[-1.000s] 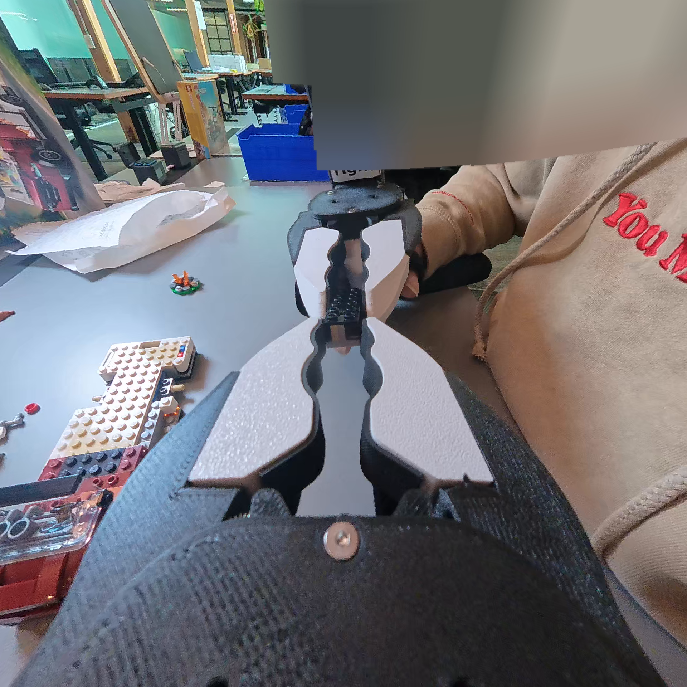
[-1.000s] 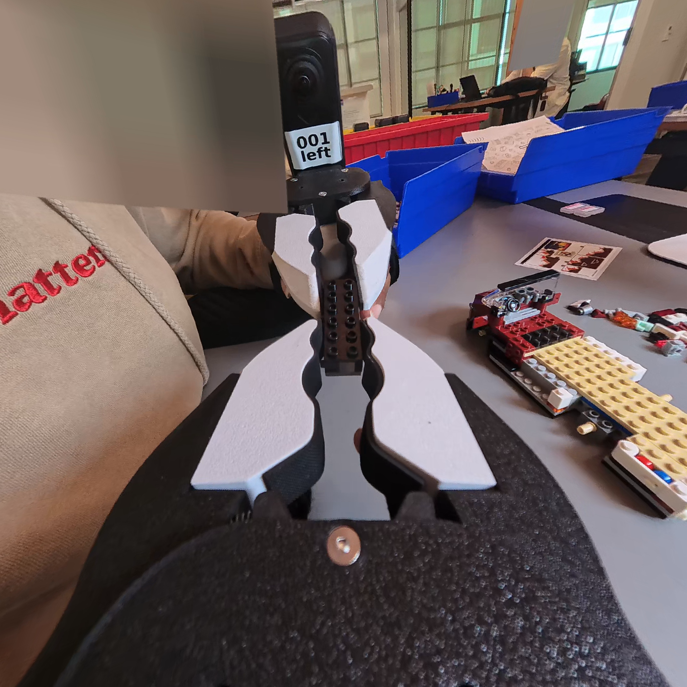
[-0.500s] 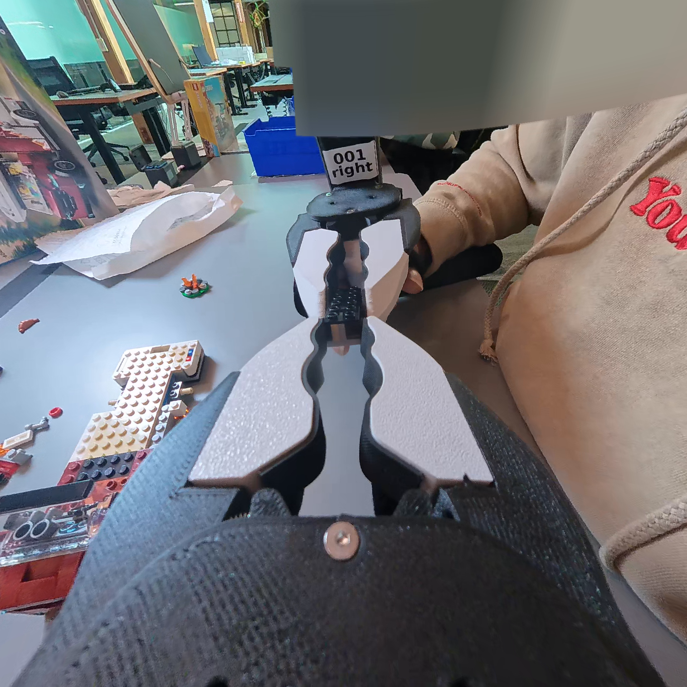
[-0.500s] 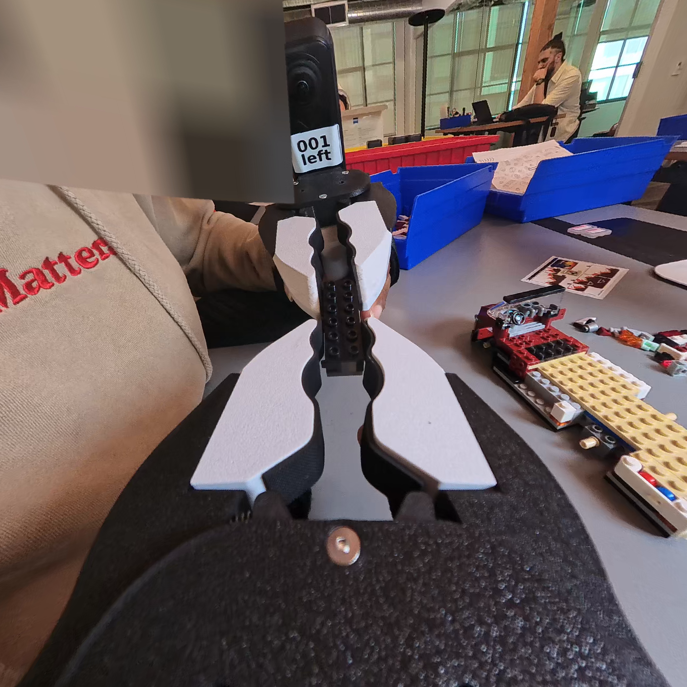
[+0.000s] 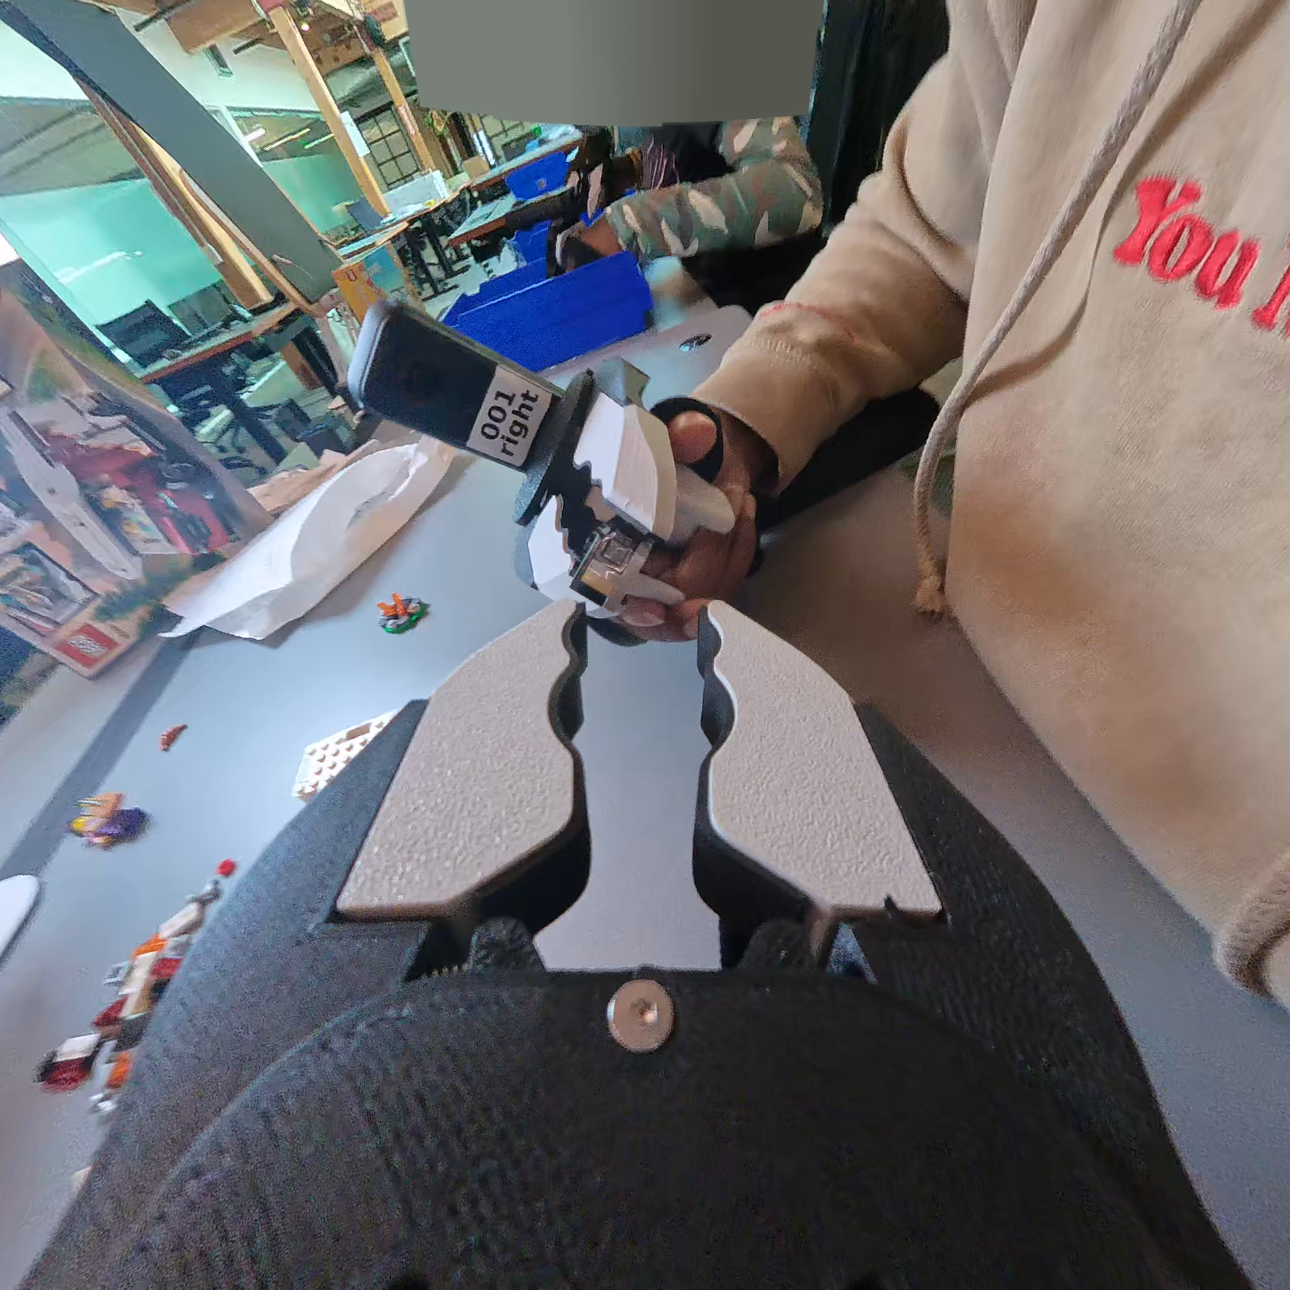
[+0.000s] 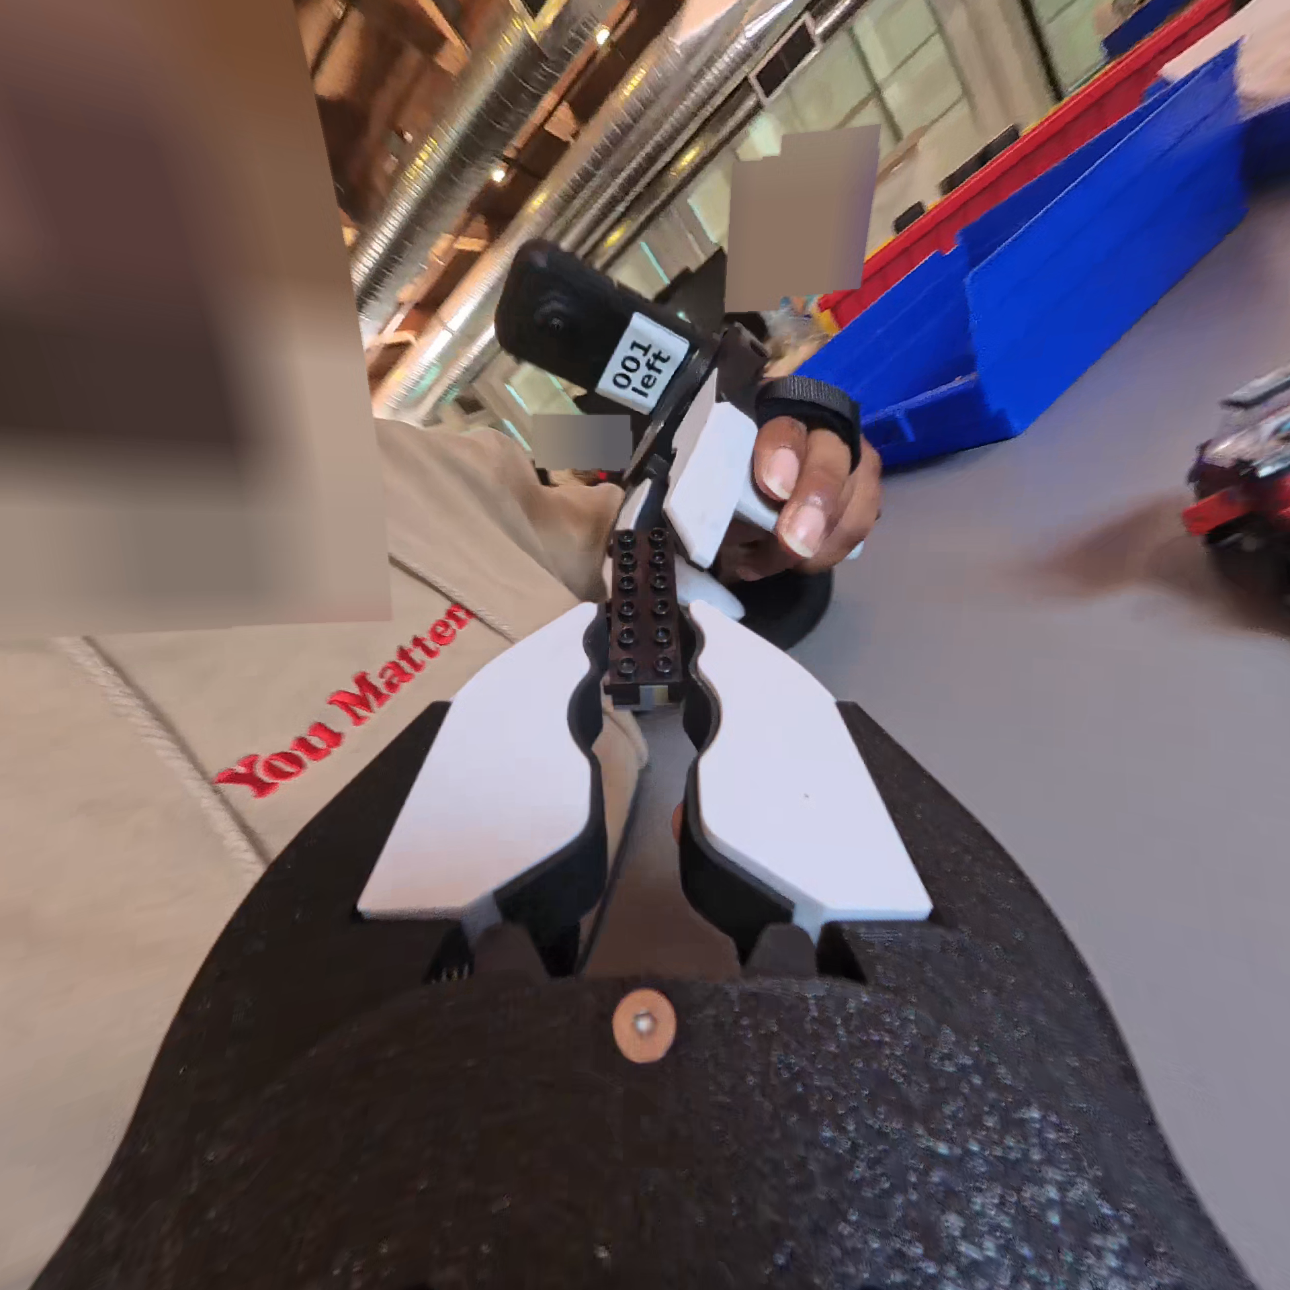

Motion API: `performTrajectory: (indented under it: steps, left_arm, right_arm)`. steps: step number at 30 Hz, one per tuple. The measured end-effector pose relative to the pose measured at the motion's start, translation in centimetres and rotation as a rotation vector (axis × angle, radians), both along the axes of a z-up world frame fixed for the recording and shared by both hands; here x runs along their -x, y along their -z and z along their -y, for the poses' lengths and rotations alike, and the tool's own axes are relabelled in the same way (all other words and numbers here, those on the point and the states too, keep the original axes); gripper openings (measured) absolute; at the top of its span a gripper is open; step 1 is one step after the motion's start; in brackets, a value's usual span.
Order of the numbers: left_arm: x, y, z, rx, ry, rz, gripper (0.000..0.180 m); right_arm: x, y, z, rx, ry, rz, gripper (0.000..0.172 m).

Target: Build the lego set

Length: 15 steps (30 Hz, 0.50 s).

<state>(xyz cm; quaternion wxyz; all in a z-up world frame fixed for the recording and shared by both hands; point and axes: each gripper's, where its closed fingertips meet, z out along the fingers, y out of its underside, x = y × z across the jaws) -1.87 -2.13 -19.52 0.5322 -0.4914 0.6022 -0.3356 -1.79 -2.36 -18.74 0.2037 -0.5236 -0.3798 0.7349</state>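
Observation:
In the right wrist view my right gripper [image 6: 643, 614] is shut on a long dark brown studded brick [image 6: 646, 607]. Both pads press its sides, and it sticks out forward past the fingertips, held above the grey table [image 6: 1012, 733]. My left gripper [image 5: 641, 614] is open with nothing between its fingers. In the left wrist view the right gripper [image 5: 600, 537] is just beyond my left fingertips, and the brick's end [image 5: 611, 558] faces me, clear of my left pads. In the right wrist view the left gripper [image 6: 680, 520] is tilted at the brick's far end.
The person's beige hoodie [image 5: 1082, 488] is close on one side. Blue bins [image 6: 1047, 314] and a red brick model [image 6: 1249, 475] are on the table. A white paper bag [image 5: 328, 530], a picture box [image 5: 91, 502], a small green and orange piece [image 5: 401, 614] and loose bricks [image 5: 112, 824] lie to the left. The tips of both grippers are at nearly the same place.
My left gripper has opened, let go of the brick's far end and drawn back. The right gripper keeps its grip on the brick. Both grippers have tilted and the views have swung.

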Motion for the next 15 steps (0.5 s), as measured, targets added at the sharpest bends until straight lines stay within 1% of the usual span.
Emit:
performTrajectory:
  steps: [2, 4, 5, 7, 11, 12, 14, 15]
  left_arm:
    - [-0.4, 0.2, -0.1, -0.080, -0.034, -0.019, 0.030]
    - [-0.5, 0.3, -0.3, -0.112, -0.055, -0.029, 0.028]
    - [-0.5, 0.2, -0.4, -0.123, -0.062, -0.026, 0.024]
    - [-0.4, 0.3, -0.6, -0.130, -0.068, -0.030, 0.020]
    - [-0.3, 0.3, -0.7, -0.099, -0.063, -0.024, 0.029]
    - [-0.4, 0.4, -0.4, -0.101, -0.050, -0.026, 0.028]
    - [-0.5, 0.8, 0.1, -0.108, -0.024, -0.048, 0.019]
    - [-0.6, 0.8, 0.3, -0.104, -0.018, -0.046, 0.019]
  right_arm:
    - [0.0, 0.4, 0.6, 0.076, -0.078, 0.022, 0.019]
    - [0.0, 0.4, 1.1, 0.140, -0.130, 0.026, 0.019]
    - [0.0, 0.4, 1.1, 0.165, -0.143, 0.027, 0.019]
    - [0.0, 0.5, 1.1, 0.212, -0.164, 0.035, 0.019]
    - [0.0, 1.0, 1.5, 0.254, -0.206, 0.066, 0.019]
    - [0.0, 1.0, 1.6, 0.264, -0.217, 0.069, 0.018]
    - [0.1, 1.3, 1.6, 0.279, -0.222, 0.091, 0.018]
    - [0.2, 1.5, 1.7, 0.288, -0.231, 0.102, 0.018]
